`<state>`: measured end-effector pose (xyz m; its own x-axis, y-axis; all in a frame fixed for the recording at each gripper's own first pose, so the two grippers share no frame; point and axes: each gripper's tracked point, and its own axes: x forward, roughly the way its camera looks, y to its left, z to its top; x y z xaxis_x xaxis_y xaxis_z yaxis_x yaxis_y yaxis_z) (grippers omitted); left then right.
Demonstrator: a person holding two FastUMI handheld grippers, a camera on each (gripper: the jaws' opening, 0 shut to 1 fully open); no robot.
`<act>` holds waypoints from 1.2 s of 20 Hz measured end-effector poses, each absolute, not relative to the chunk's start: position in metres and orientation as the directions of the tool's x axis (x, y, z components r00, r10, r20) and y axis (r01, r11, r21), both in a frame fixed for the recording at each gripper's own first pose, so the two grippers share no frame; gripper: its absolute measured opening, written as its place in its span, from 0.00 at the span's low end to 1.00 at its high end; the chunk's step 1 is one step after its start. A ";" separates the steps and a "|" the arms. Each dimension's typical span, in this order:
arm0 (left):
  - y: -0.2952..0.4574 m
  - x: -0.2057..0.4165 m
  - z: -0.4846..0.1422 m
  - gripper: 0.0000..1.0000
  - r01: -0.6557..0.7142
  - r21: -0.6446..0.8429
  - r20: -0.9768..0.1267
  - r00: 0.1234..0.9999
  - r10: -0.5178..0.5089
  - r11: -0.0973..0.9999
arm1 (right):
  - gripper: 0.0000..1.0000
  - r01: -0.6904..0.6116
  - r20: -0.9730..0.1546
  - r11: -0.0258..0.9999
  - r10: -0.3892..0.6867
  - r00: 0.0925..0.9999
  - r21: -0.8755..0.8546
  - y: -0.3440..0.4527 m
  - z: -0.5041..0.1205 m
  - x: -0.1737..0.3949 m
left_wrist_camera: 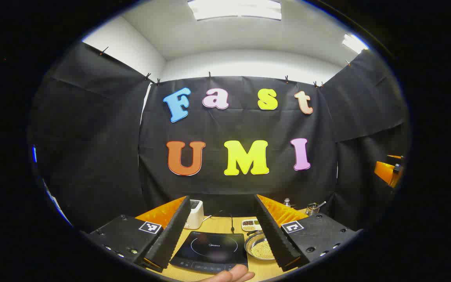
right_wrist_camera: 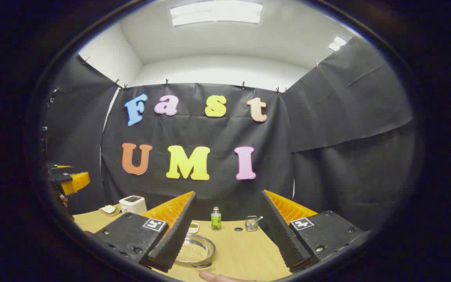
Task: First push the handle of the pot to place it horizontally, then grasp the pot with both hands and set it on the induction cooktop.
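Observation:
A shallow metal pot [left_wrist_camera: 262, 248] holding pale grains sits on the wooden table just right of the black induction cooktop [left_wrist_camera: 210, 250]. My left gripper [left_wrist_camera: 222, 197] is open above the table's near edge, and its fingers frame the cooktop and the pot. In the right gripper view the pot [right_wrist_camera: 193, 250] lies behind my right gripper's left finger. My right gripper [right_wrist_camera: 228, 192] is open with nothing between its fingers. I cannot make out the pot's handle clearly. The right gripper [left_wrist_camera: 390, 171] appears far right in the left gripper view, and the left gripper [right_wrist_camera: 68, 180] far left in the right gripper view.
A white toaster [left_wrist_camera: 195, 213] stands behind the cooktop, with a small divided dish [left_wrist_camera: 251, 224] beside it. A green bottle [right_wrist_camera: 216, 219] and a wire holder [right_wrist_camera: 251, 223] stand at the back of the table. A fingertip [left_wrist_camera: 231, 275] shows at the bottom edge.

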<state>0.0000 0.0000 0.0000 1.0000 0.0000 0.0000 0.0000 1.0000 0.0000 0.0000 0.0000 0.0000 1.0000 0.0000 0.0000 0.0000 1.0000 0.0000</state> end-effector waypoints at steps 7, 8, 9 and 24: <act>-0.015 -0.003 -0.008 0.95 0.034 0.014 -0.019 0.999 -0.033 0.999 | 0.96 0.017 0.013 1.000 -0.017 1.000 0.001 -0.009 0.001 -0.001; -0.017 -0.003 -0.010 0.95 0.037 0.013 -0.024 0.999 -0.037 0.999 | 0.96 0.017 0.013 1.000 -0.017 1.000 0.003 -0.011 0.001 -0.001; -0.020 -0.003 -0.011 0.95 0.042 0.013 -0.028 0.999 -0.042 0.999 | 1.00 0.017 0.015 1.000 -0.017 1.000 0.010 -0.011 0.000 -0.001; -0.029 -0.006 -0.024 0.95 0.064 0.009 -0.044 0.997 -0.064 0.998 | 0.75 -0.064 -0.022 0.996 0.066 0.998 0.068 0.000 -0.028 0.021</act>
